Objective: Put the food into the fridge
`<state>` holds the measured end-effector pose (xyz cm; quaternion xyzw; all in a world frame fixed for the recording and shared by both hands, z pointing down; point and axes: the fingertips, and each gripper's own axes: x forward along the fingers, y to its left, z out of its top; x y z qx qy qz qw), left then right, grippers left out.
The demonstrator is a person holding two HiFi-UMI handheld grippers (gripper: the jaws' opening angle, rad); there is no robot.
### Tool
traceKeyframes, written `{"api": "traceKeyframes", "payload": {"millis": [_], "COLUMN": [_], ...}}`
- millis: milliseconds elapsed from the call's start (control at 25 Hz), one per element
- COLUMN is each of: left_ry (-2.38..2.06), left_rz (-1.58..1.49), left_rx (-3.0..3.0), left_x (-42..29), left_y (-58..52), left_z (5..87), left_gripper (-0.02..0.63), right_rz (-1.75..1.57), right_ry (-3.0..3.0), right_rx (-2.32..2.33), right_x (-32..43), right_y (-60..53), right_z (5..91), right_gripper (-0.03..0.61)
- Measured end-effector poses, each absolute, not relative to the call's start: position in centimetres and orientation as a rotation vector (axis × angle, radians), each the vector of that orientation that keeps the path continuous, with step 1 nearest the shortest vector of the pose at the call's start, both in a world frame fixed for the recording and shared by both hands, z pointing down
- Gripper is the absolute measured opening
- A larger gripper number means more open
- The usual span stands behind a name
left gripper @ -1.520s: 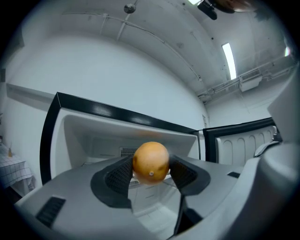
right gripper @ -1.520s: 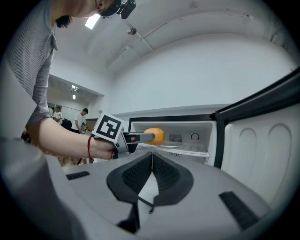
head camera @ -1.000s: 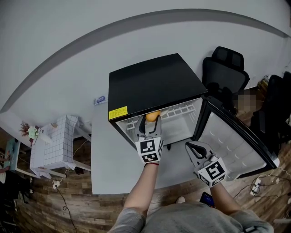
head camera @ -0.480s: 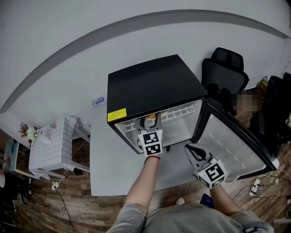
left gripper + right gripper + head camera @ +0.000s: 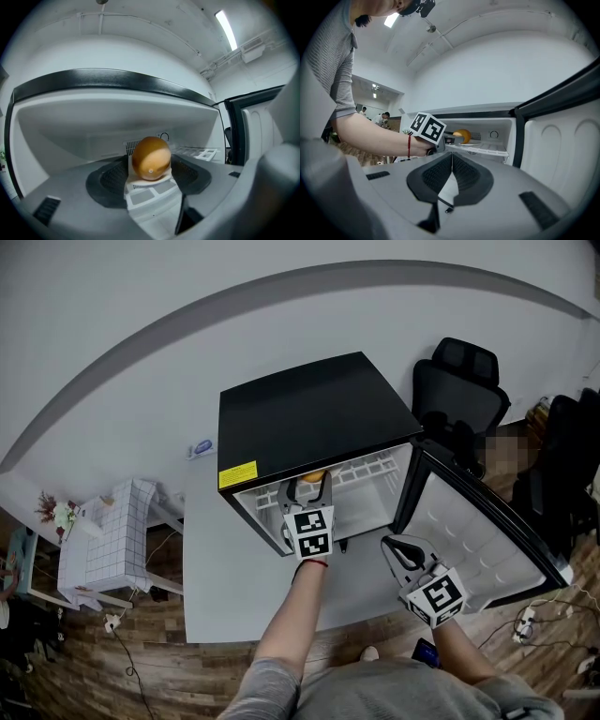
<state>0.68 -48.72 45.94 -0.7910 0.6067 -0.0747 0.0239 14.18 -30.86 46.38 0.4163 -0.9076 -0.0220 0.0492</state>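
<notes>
My left gripper (image 5: pixel 307 486) is opening its jaws around the orange (image 5: pixel 151 158), which rests on the fridge (image 5: pixel 309 413) shelf (image 5: pixel 197 153). My right gripper (image 5: pixel 449 176) is pressed together, empty. Left to do, I judge: withdraw and close the door (image 5: pixel 478 540).

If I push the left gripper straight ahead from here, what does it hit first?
Most likely the orange. It sits on the white fridge shelf between the left gripper's opening jaws, so going on would shove it toward the back wall. How far back that wall lies is unclear.
</notes>
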Motion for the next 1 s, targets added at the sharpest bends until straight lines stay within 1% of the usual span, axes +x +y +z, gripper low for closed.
{"api": "traceKeyframes", "payload": {"millis": [240,1000], "left_ry": [1.831,1.804], "left_rz": [-0.209,-0.118], "left_rx": [-2.486,-2.518], "left_x": [1.1,0.0], "left_y": [-47.8,-43.1], "left_z": [45.7,45.1], "left_gripper": [0.302,0.301], "right_rz": [-0.064,-0.093], "right_ry": [-2.762,-2.778], "right_rx": [1.264,1.241], "right_x": [14.0,12.0], "right_y": [-30.6,-29.0], "right_z": [46.3,45.6], "right_gripper": [0.012,0.012]}}
